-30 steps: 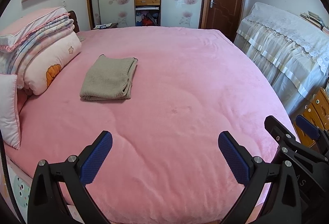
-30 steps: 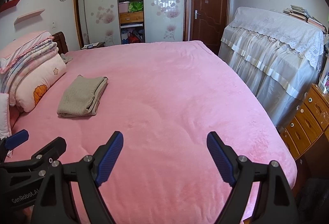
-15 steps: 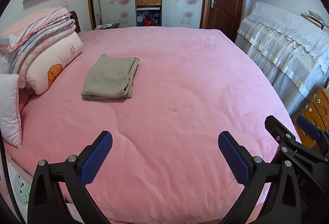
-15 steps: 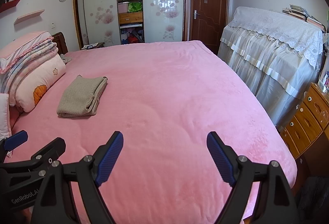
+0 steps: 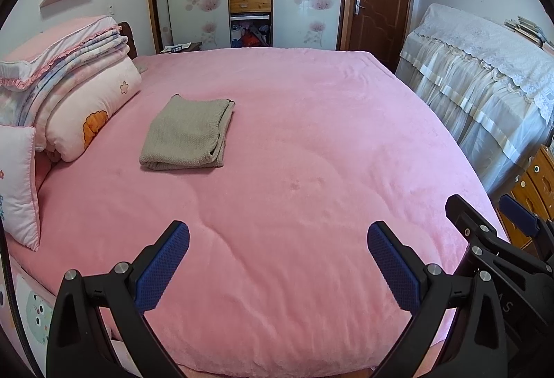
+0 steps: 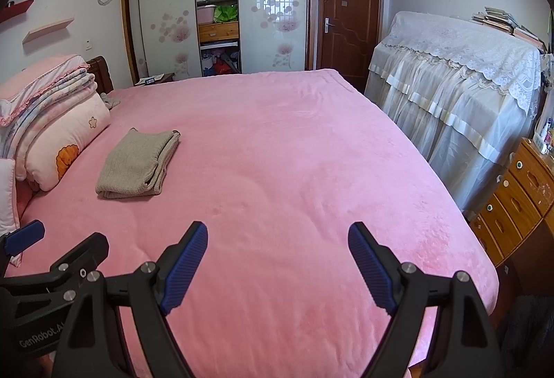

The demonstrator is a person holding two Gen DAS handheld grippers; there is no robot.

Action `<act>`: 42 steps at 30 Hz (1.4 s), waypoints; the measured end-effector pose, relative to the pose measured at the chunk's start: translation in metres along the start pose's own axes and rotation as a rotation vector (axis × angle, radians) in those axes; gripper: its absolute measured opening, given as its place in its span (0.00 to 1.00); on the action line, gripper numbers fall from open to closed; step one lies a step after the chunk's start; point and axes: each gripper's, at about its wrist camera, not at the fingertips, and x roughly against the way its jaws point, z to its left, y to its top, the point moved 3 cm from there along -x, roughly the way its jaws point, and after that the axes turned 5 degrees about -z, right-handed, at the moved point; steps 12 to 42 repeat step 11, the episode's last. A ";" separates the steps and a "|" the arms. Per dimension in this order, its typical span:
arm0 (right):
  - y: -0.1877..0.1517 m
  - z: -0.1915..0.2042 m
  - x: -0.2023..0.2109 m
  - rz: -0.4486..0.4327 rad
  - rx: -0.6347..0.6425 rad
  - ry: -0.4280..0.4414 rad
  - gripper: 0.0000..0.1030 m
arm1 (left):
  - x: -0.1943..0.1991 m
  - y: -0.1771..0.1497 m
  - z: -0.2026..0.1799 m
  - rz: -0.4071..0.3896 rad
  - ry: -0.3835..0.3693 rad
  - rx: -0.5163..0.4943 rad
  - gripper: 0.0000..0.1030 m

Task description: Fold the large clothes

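The beige knitted garment point(image 5: 188, 133) is seen already folded into a compact rectangle, laid on the pink bedspread point(image 5: 311, 152) near the pillows point(image 5: 86, 114). The left gripper point(image 5: 277, 260) and right gripper point(image 6: 277, 260) are spread and empty — little folding appears left.

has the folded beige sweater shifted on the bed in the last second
No. The folded beige sweater lies in the same spot on the pink bedspread, the same gap from the cartoon pillow in both views.
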 end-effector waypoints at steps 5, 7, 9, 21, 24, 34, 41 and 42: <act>0.000 0.000 0.003 -0.003 -0.001 -0.002 0.82 | 0.003 -0.001 0.001 -0.004 0.004 -0.001 0.99; 0.000 0.000 0.003 -0.004 -0.001 -0.001 0.82 | 0.006 -0.001 0.001 -0.006 0.005 -0.001 0.99; 0.000 0.000 0.003 -0.005 0.001 -0.003 0.82 | 0.007 -0.002 0.002 -0.007 0.005 0.001 0.99; -0.001 0.000 0.003 -0.004 0.000 -0.003 0.82 | 0.007 -0.002 0.001 -0.007 0.006 -0.001 0.99; -0.001 0.000 0.003 -0.004 0.000 -0.003 0.82 | 0.007 -0.002 0.001 -0.007 0.006 -0.001 0.99; -0.001 0.000 0.003 -0.004 0.000 -0.003 0.82 | 0.007 -0.002 0.001 -0.007 0.006 -0.001 0.99; -0.001 0.000 0.003 -0.004 0.000 -0.003 0.82 | 0.007 -0.002 0.001 -0.007 0.006 -0.001 0.99; -0.001 0.000 0.003 -0.004 0.000 -0.003 0.82 | 0.007 -0.002 0.001 -0.007 0.006 -0.001 0.99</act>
